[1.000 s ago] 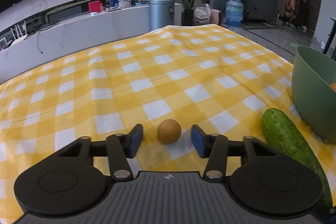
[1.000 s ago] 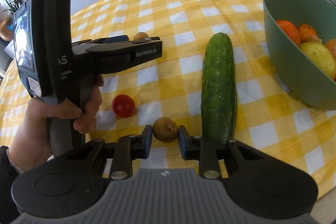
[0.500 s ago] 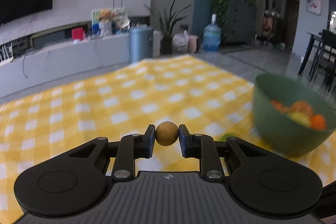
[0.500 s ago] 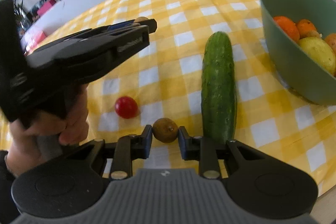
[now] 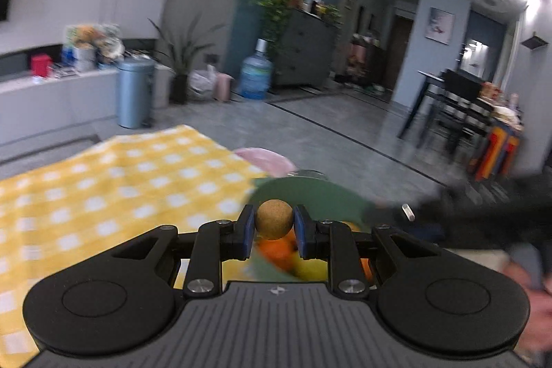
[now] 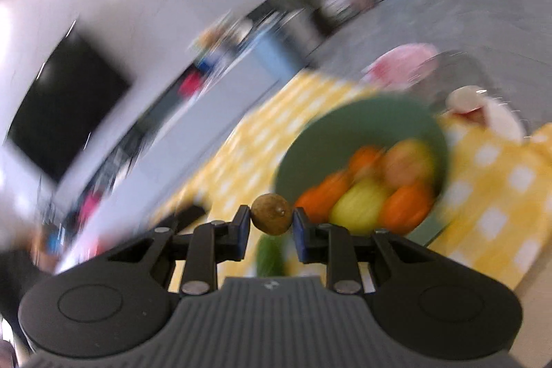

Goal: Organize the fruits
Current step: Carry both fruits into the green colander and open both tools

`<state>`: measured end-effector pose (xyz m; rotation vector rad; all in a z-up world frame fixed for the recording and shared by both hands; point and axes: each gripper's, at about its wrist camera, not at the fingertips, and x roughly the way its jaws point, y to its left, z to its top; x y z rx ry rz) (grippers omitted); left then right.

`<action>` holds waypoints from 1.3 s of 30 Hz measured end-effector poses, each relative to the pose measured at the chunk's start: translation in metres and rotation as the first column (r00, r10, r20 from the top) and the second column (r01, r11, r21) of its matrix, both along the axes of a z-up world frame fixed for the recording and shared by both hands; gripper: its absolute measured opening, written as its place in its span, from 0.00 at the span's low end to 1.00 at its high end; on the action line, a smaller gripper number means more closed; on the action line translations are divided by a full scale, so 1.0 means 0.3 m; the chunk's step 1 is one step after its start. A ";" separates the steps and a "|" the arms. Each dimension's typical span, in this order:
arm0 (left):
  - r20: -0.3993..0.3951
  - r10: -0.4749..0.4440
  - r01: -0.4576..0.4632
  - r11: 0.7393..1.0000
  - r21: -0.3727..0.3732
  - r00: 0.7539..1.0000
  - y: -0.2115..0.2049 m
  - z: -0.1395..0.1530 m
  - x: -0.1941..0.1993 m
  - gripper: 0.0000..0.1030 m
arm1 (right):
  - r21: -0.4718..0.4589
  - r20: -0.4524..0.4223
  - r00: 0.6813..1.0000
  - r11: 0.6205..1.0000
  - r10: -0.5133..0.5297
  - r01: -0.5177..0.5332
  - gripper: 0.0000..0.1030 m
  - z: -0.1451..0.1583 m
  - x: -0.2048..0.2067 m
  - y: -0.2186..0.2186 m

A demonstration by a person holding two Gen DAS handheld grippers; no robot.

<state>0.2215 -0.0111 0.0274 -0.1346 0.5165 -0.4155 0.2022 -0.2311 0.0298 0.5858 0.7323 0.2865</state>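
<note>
My left gripper (image 5: 274, 226) is shut on a small round tan fruit (image 5: 274, 219) and holds it in the air above the green bowl (image 5: 310, 195), where orange and yellow fruits (image 5: 276, 249) show below the fingers. My right gripper (image 6: 270, 223) is shut on a small brown fruit (image 6: 270, 218), raised and tilted just left of the green bowl (image 6: 300, 147), which holds oranges (image 6: 403, 207) and a yellow fruit (image 6: 358, 204). The cucumber (image 6: 269, 256) shows below the right fingers. The right view is blurred.
The yellow checked cloth (image 5: 103, 195) covers the table. A pink dish (image 5: 265, 157) lies past the bowl; it also shows in the right wrist view (image 6: 403, 64). A white object (image 6: 483, 109) lies right of the bowl. My other arm's dark sleeve (image 5: 483, 219) crosses at right.
Both grippers closed on their small fruits and lifted them off the cloth. Both swung right toward the green bowl; the left now hangs above it.
</note>
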 end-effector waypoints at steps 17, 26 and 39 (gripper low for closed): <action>-0.137 0.006 -0.014 0.998 -0.057 0.991 -0.080 -0.091 0.112 0.26 | -0.026 -0.154 0.977 0.989 -0.148 0.146 0.34 -0.199 0.344 -0.095; -0.190 0.039 -0.063 0.991 -0.119 0.981 -0.091 -0.104 0.206 0.26 | 0.005 -0.065 0.985 0.987 -0.161 0.162 0.59 -0.147 0.256 -0.104; -0.242 0.086 -0.122 0.983 -0.140 0.966 -0.122 -0.139 0.269 0.39 | 0.060 -0.046 0.988 0.987 -0.148 0.151 0.59 -0.144 0.217 -0.143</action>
